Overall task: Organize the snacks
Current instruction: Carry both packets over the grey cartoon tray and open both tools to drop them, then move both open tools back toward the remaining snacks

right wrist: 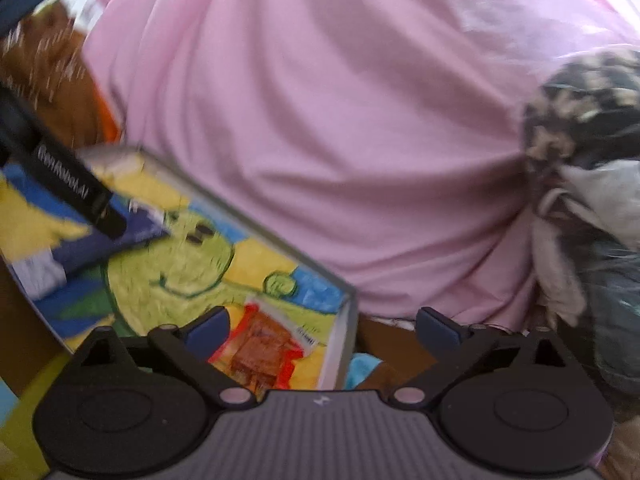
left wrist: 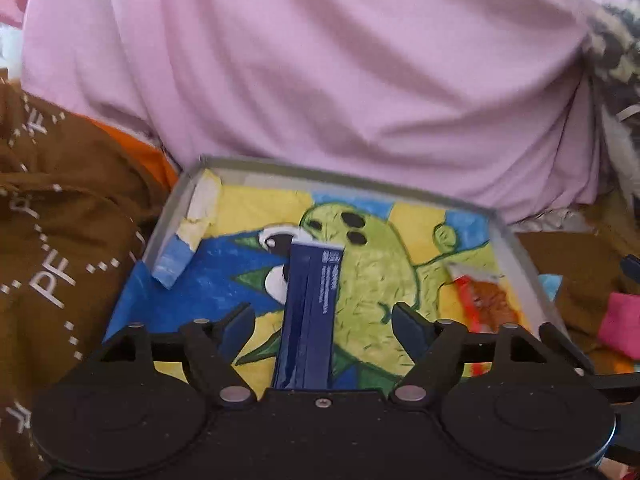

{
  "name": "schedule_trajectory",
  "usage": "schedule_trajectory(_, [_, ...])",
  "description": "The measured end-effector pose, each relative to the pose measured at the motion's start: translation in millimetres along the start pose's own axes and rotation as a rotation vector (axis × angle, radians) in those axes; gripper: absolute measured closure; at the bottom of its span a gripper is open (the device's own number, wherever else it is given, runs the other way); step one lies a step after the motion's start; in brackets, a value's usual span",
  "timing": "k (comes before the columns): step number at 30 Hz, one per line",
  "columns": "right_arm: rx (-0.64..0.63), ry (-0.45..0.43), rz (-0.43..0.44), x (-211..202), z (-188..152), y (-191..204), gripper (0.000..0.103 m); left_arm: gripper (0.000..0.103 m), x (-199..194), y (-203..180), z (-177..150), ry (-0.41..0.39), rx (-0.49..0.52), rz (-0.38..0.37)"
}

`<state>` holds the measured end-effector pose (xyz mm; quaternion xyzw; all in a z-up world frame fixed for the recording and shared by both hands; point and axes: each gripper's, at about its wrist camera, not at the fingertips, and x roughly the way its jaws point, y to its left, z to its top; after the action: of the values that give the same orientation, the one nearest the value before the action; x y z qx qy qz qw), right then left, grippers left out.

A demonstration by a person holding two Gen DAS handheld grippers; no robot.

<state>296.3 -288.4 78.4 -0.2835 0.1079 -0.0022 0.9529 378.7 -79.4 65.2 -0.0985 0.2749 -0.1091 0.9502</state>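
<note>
The tray (left wrist: pixel 224 166), a shallow box lid w/ a painted green cartoon figure on its floor, sits on brown printed fabric (left wrist: pixel 60 240) just near of a big pink cloth mound (left wrist: pixel 320 60); prob chosen as the collecting spot since its low walls stop packets sliding off the soft bedding. The left gripper (left wrist: pixel 320 316) hovers low over the tray's near-centre, jaws spread wide, and the blue snack pack (left wrist: pixel 310 312) lies flat on the tray floor between the fingers w/o either pad touching it, so it looks released, not gripped. It runs near-to-far, long axis lined up w/ the gripper, which fits a straight set-down. The right gripper (right wrist: pixel 322 330) is also splayed open and holds nothing; it hangs over the tray's right near corner, where the red-orange snack packet (right wrist: pixel 264 344) lies inside, just left of the right wall. Both packs lie apart, side by side, prob to keep a neat row. A pink item (left wrist: pixel 620 320) sits outside on the right, poss another snack; can't tell.
</note>
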Motion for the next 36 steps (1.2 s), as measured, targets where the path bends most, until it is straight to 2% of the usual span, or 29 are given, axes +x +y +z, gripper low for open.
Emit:
schedule_trajectory(9, [0.173,-0.101,0.008,-73.2,23.5,-36.7,0.000,0.014,-77.3,-13.6,-2.8,-0.129,0.013,0.013])
schedule_trajectory(13, [0.201,-0.125,0.015,-108.1,30.2,-45.1,0.000,0.012,-112.8,-20.6,-10.0,-0.183,0.019,0.022])
schedule_trajectory(17, [0.238,-0.098,0.020,-138.2,29.6,-45.1,0.000,0.011,-145.4,-24.6,-17.9,-0.192,0.019,0.005])
schedule_trajectory(23, [0.297,-0.084,0.027,-181.2,22.1,-35.3,0.000,0.008,-188.2,-33.0,-39.3,-0.206,0.085,-0.012])
schedule_trajectory(26, [0.345,-0.084,0.030,-202.7,15.6,-31.0,0.000,0.004,-208.4,-30.7,-55.6,-0.232,0.069,-0.020])
schedule_trajectory(29, [0.400,-0.076,0.055,-221.7,7.3,-22.8,0.000,0.004,-224.2,-25.7,-75.8,-0.225,0.050,-0.023])
schedule_trajectory(36, [0.347,-0.082,0.102,-259.4,-3.0,7.1,0.000,0.004,-251.5,-14.4,-121.5,-0.188,0.059,0.004])
